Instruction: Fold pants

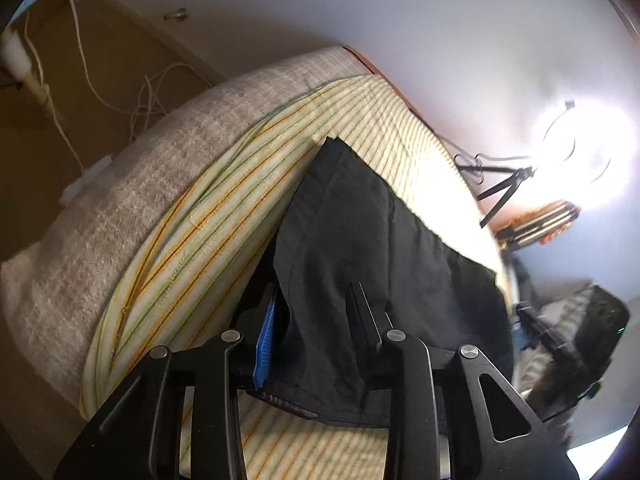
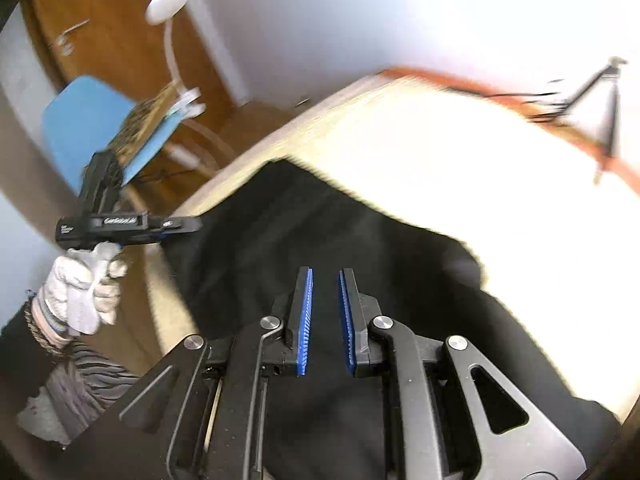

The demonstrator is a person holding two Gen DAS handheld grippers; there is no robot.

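Observation:
Black pants [image 1: 360,240] lie on a bed with a yellow striped sheet [image 1: 224,208]. In the left wrist view my left gripper [image 1: 316,300] has its jaws spread wide, with pants fabric draped between and over the fingers [image 1: 266,332]; the fabric hangs loose, not pinched. In the right wrist view my right gripper [image 2: 325,280] hovers just above the black pants [image 2: 320,220], its blue pads [image 2: 306,308] a small gap apart with nothing between them. The left gripper [image 2: 176,226] shows there at the pants' left edge, held by a gloved hand [image 2: 84,288].
A grey-beige blanket [image 1: 120,184] covers the bed's side. White cables [image 1: 80,80] lie on the floor. A ring light on a tripod [image 1: 576,152] stands beyond the bed. A blue chair [image 2: 100,128], a white lamp [image 2: 168,0] and a wooden door stand at the left.

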